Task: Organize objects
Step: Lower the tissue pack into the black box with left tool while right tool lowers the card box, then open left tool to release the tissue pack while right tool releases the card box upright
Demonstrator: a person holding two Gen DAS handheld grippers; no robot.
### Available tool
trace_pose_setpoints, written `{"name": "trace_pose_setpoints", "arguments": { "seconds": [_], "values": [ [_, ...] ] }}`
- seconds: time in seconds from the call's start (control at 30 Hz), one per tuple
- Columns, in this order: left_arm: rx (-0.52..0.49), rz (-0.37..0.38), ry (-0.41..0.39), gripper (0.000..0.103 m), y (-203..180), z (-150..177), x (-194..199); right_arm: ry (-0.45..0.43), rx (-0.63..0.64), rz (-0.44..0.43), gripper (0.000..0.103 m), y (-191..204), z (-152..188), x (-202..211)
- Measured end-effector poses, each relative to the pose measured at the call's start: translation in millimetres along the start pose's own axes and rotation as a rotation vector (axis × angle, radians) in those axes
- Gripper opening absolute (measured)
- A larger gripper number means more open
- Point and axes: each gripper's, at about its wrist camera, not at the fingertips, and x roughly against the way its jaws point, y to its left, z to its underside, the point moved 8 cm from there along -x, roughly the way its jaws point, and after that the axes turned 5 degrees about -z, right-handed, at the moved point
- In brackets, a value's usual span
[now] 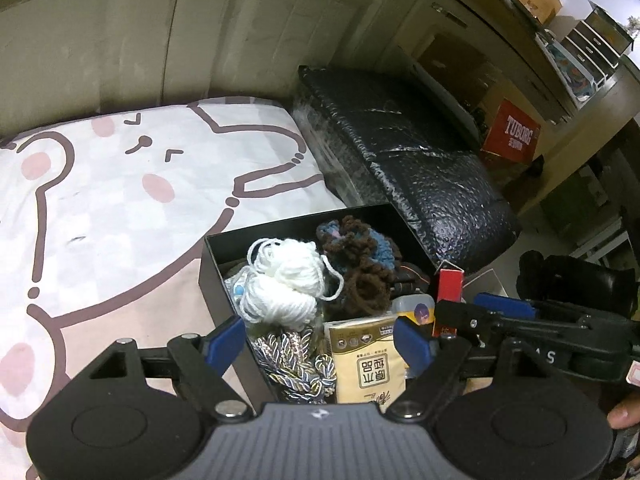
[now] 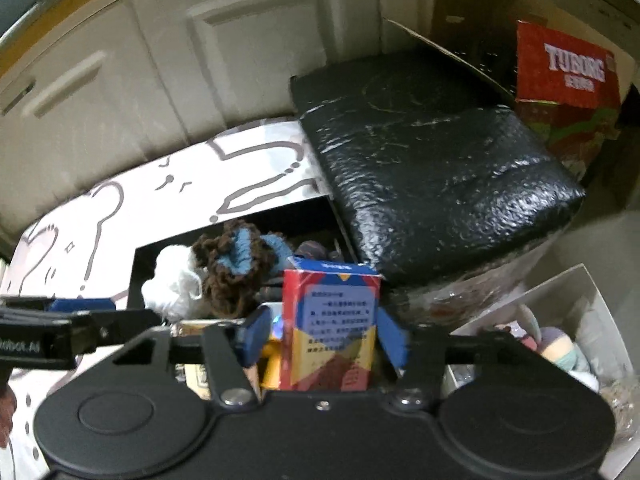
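- Two grippers work over one landmark, the black box (image 1: 212, 276), which sits on the cartoon-print bedsheet (image 1: 120, 208).
- Left of the box's middle, your left gripper (image 1: 320, 340) hangs with its blue pads spread wide and nothing between them; one pad stands outside the box's left wall, the other over its contents.
- Inside the box you have a white yarn ball (image 1: 284, 280) toward the left, a brown-and-blue crocheted piece (image 1: 360, 256) beside it toward the back, braided cord (image 1: 296, 364) and a yellow tissue pack (image 1: 368, 364) at the near end.
- At the box's right end, your right gripper (image 2: 320, 336) clamps a red carton (image 2: 330, 320) upright, a blue pad against each side.
- Right of the box lies a black padded bench (image 1: 408, 172), and beyond it a red Tuborg box (image 2: 568, 64).
- Right of the box, below the bench, stands a white bin (image 2: 576, 292) of soft items.
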Motion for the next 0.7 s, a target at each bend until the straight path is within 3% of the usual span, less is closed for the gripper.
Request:
{"name": "trace_pose_setpoints", "arguments": {
  "seconds": [0.3,0.37,0.43,0.47,0.53,0.7],
  "values": [
    [-0.009,-0.003,0.010,0.082,1,3,1,0.042,0.072,0.036,0.055,13,7,-18],
    [-0.014,-0.001,0.011,0.082,1,3,2,0.043,0.070,0.053,0.041,8,8,-17],
    [-0.014,0.000,0.010,0.082,1,3,2,0.045,0.026,0.025,0.036,1,7,-13],
    [-0.012,0.000,0.010,0.082,2,3,2,0.039,0.005,0.012,0.027,-2,5,-9],
    [-0.008,0.001,0.008,0.082,2,3,2,0.029,0.012,0.055,0.020,-8,2,-2],
    [-0.009,-0.001,0.012,0.081,1,3,1,0.020,-0.021,0.077,0.019,-21,1,1]
  ]
}}
